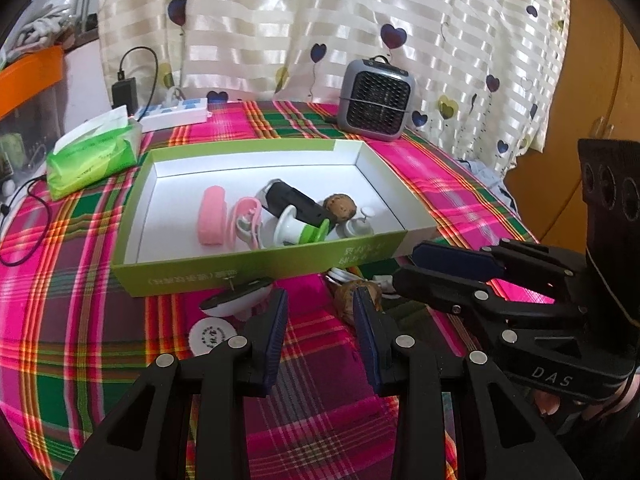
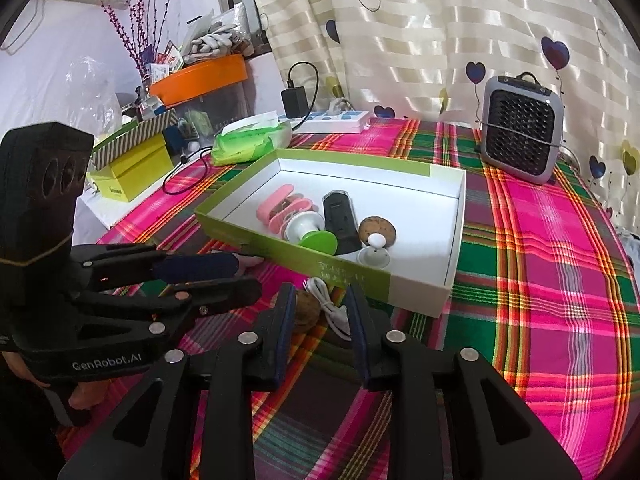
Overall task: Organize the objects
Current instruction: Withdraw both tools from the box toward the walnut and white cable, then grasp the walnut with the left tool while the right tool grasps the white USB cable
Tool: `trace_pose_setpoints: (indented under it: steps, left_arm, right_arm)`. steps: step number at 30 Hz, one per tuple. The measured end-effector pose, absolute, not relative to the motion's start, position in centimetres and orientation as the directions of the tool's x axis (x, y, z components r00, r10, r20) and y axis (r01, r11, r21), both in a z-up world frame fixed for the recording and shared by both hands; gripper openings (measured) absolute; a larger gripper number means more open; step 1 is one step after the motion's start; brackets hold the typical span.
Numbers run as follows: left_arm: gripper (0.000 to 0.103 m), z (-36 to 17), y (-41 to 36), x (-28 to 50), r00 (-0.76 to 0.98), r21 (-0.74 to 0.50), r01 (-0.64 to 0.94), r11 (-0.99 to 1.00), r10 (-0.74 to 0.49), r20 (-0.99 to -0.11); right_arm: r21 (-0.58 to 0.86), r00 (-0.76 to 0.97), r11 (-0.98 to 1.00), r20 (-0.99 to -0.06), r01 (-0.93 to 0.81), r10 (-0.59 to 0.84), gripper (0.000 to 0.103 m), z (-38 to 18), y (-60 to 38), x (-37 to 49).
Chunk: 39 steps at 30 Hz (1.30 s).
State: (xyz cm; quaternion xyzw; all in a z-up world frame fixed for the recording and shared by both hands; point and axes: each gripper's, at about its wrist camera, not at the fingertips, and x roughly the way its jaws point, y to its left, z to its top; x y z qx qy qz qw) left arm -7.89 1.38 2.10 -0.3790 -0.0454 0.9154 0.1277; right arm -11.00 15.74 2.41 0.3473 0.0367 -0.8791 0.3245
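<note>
A green-and-white box [image 1: 256,268] [image 2: 360,280] holds a pink case [image 1: 210,220], a black device [image 2: 340,220], a green-and-white spool [image 2: 308,232], a walnut and a white knob [image 2: 376,250]. In front of the box lie another walnut [image 1: 343,300] [image 2: 306,310] and a white cable [image 2: 332,310]. My right gripper [image 2: 320,300] [image 1: 406,264] stands open around both, its pads not pressing them. My left gripper [image 1: 320,304] [image 2: 248,276] is open over bare cloth, just left of that walnut. A black-and-white oval thing [image 1: 236,300] and a round white disc [image 1: 212,334] lie to its left.
The plaid tablecloth [image 2: 540,280] covers the table. A grey fan heater [image 1: 374,100] stands at the back by the curtain. A green tissue pack [image 1: 92,156], a white power strip [image 1: 176,114] and a black charger [image 1: 124,92] sit at the back left. Boxes clutter the left edge [image 2: 132,168].
</note>
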Motion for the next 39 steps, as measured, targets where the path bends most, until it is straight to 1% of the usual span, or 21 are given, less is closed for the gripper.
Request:
trace_pose_setpoints:
  steps: [7,19,23,30,39]
  left_arm:
    - [0.032,1.9,1.7,-8.1,-0.668,-0.188,-0.216,-0.958,0.285,-0.687]
    - [0.032,1.3,2.3,-8.2,-0.646,-0.191,-0.242,-0.951,0.305,-0.699]
    - [0.032,1.2,2.5,-8.2,-0.638,-0.192,-0.249,-0.949,0.310,-0.704]
    - [0.032,1.0,2.8,-8.3,-0.626,-0.191,-0.264,-0.945,0.319,-0.712]
    - [0.032,1.0,2.9,-8.4,-0.623,-0.197,-0.259,-0.946,0.319,-0.714]
  right_arm:
    - [0.181,-0.532,-0.793,-0.653,0.582,-0.540,0.030,2.0,16.1,-11.5]
    - [0.145,-0.497,-0.799,-0.714,0.584,-0.493,0.032,1.1,16.2,-12.0]
    - [0.132,-0.470,-0.784,-0.735,0.607,-0.488,0.035,0.7,15.8,-12.2]
    - [0.025,-0.470,-0.753,-0.768,0.657,-0.435,0.036,0.2,14.9,-12.7]
    - [0.008,-0.467,-0.748,-0.777,0.664,-0.423,0.036,0.0,14.6,-13.5]
